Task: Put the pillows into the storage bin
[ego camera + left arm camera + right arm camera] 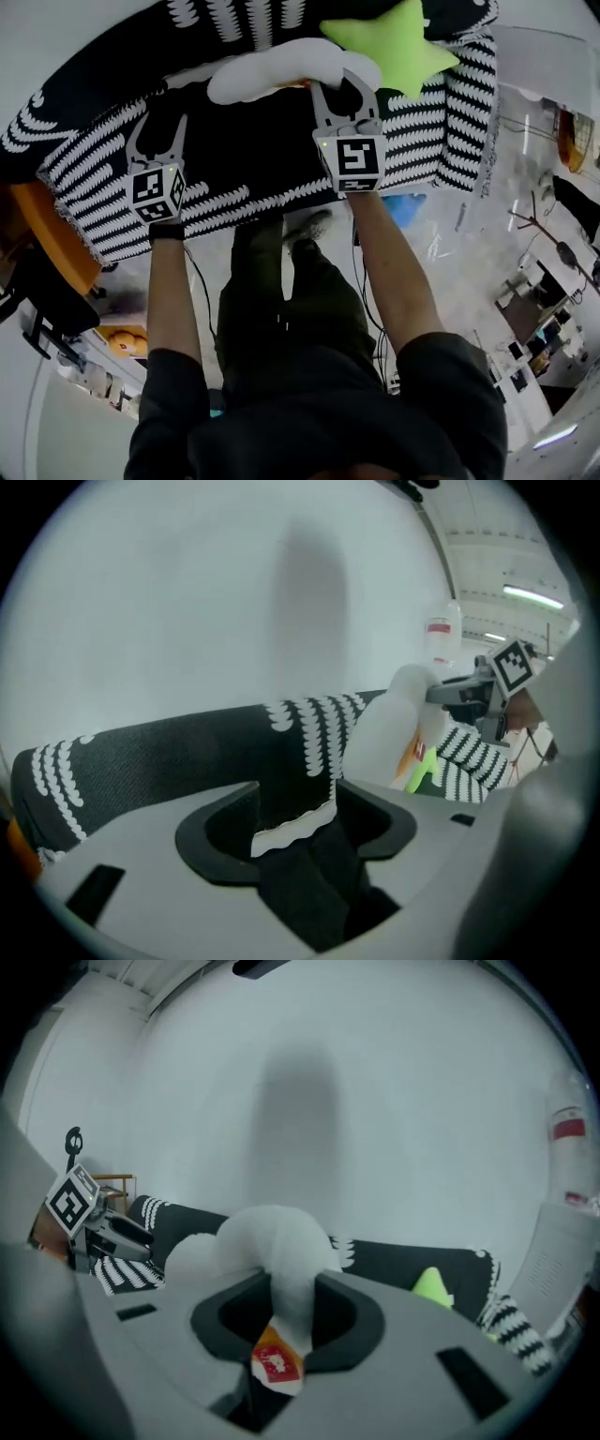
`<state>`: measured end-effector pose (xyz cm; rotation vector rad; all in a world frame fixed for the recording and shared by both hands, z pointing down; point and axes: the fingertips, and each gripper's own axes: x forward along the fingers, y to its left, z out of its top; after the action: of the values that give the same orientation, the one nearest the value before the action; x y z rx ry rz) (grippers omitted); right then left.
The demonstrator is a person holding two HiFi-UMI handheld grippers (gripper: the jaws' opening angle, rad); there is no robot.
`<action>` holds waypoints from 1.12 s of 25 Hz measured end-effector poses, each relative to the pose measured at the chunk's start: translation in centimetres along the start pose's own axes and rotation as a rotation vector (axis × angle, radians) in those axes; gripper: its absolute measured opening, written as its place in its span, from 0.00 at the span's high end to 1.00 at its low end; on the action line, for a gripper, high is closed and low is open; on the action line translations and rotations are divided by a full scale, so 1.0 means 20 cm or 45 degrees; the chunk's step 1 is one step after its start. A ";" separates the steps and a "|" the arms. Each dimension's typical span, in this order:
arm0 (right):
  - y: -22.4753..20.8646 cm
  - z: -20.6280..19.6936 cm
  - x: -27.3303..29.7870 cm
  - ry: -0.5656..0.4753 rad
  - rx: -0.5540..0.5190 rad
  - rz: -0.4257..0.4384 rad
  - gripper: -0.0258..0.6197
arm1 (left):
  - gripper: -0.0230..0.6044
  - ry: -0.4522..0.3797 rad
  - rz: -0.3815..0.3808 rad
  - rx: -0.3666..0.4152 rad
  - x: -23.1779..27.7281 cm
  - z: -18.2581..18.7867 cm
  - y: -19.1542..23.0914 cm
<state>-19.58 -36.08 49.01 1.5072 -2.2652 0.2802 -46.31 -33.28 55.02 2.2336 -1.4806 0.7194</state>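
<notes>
I count one storage bin (216, 211), two pillows and my two grippers. The bin is soft black fabric with rows of white stripes.

The left gripper (157, 127) is at the near left stretch of the bin's rim. In the left gripper view, its jaws (295, 817) are pinching a fold of that rim, with the black cloth and its white edging bunched between the pads. The bin's wall (169, 752) runs away to the left.

Further right, the white cloud-shaped pillow (272, 70) lies along the bin's far side. The right gripper (330, 81) meets its right end. In the right gripper view, the jaws (286, 1321) are pressed onto a narrow neck of the pillow (272, 1241). The plush bulges above the jaws, and a small orange-and-red tag (275, 1361) hangs below them. From the left gripper view, the same pillow (389, 724) shows as a pale lump to the right of the held rim.

Rightmost is the green star-shaped pillow (389, 42), at the bin's far right corner. It is just beyond the right gripper and touched by neither gripper; one green point (431, 1283) peeks up against the bin's dark far wall.

I cannot tell whether either pillow sits fully inside the bin or is propped on its far rim.
</notes>
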 end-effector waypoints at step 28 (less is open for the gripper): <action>-1.18 -1.64 -3.25 0.146 0.586 -1.290 0.83 | 0.56 0.021 -1.106 0.755 -0.14 -0.14 -3.40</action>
<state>31.10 21.31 48.74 2.5510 -1.1386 0.5606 15.03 -3.55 54.23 2.9097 -0.1595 0.9163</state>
